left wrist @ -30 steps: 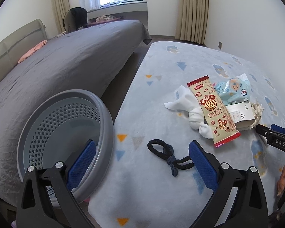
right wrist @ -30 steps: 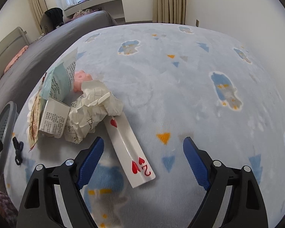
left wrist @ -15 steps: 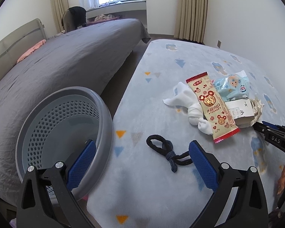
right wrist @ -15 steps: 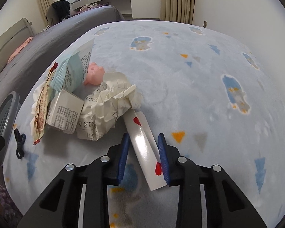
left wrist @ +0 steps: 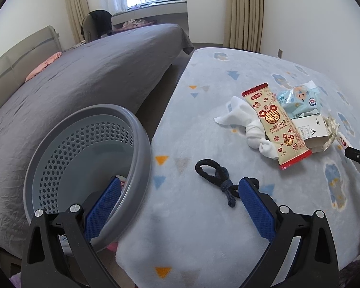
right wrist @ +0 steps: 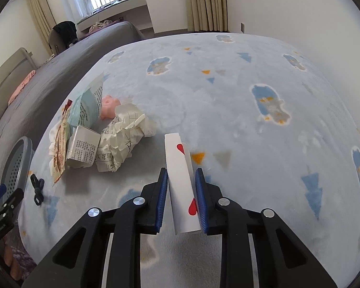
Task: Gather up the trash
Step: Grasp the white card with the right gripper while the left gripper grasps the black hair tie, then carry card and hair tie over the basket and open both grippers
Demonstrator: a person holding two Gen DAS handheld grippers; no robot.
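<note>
Fingers closed; card seemingly pinched between.

A bent playing card with red hearts is sitting clamped edge-on, lifted off the pale blue rug. Just beside it, crumpled lined paper is lying against a small white box, a long snack wrapper and a light blue wipes packet. A grey perforated basket is standing well apart.
</note>
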